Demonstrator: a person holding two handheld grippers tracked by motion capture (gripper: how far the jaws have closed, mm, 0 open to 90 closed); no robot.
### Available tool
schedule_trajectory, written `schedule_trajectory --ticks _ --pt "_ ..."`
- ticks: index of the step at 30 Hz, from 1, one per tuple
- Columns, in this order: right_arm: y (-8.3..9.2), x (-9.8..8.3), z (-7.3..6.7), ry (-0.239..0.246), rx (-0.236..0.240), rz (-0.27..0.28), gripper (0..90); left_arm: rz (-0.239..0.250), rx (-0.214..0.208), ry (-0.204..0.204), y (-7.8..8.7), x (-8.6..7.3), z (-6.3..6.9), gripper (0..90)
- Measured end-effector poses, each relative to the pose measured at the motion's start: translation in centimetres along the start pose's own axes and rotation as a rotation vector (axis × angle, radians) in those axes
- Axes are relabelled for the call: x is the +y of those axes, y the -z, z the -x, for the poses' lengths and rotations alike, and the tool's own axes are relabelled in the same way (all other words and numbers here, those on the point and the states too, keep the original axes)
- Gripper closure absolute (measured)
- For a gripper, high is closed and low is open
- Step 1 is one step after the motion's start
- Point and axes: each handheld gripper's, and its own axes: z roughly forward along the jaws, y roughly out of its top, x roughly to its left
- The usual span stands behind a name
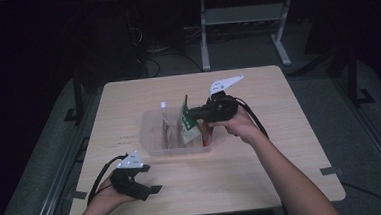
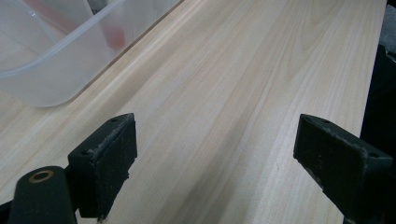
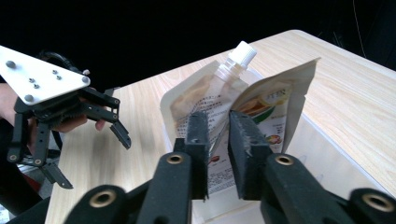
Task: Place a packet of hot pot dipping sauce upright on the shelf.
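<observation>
A clear plastic bin (image 1: 153,140) sits mid-table. In it stand a white spout pouch (image 1: 165,120) with a white cap and a green-and-beige snack packet (image 1: 188,121), with something red (image 1: 208,132) beside them. My right gripper (image 1: 195,112) reaches over the bin from the right. In the right gripper view its jaws (image 3: 217,140) are drawn close on the near edge of the packet (image 3: 275,105), and the spout pouch (image 3: 205,95) stands just behind. My left gripper (image 1: 150,186) rests open near the front-left table edge, its jaws (image 2: 215,154) wide apart over bare wood.
The light wooden table (image 1: 262,163) has bare surface around the bin. The bin's rounded corner (image 2: 56,79) lies just ahead-left of the left jaws. The left gripper (image 3: 91,156) and the hand holding it sit beyond the bin. Dark floor and a desk frame (image 1: 244,29) lie past the far edge.
</observation>
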Motion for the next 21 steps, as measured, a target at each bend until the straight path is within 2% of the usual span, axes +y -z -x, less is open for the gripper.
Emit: schedule_trajectory --ticks 2,6,9,10,11,13,21 --pt "0.5 0.1 -0.2 -0.009 0.004 0.014 71.2 0.003 0.001 0.001 0.0 0.0 0.0 13.0" --pt "1.0 0.1 -0.4 -0.017 0.005 0.007 66.3 -0.001 0.001 0.002 0.0 0.0 -0.1 12.9" --pt "1.5 0.1 -0.7 -0.011 -0.016 -0.011 55.5 -0.004 0.001 -0.005 0.0 0.0 -0.1 12.9" --pt "1.7 0.1 -0.7 -0.018 -0.016 -0.013 51.9 -0.005 0.003 0.007 0.0 0.0 -0.1 12.9" --pt "1.7 0.1 -0.7 -0.018 -0.016 -0.013 51.9 -0.005 0.003 0.007 0.0 0.0 -0.1 12.8" --pt "2.1 0.1 -1.0 -0.022 -0.017 -0.026 43.3 -0.003 0.004 0.011 0.1 0.0 -0.2 12.8" --pt "3.5 -0.2 -2.3 -0.004 -0.062 -0.053 33.7 -0.002 0.012 0.001 0.2 0.1 -0.2 12.8"
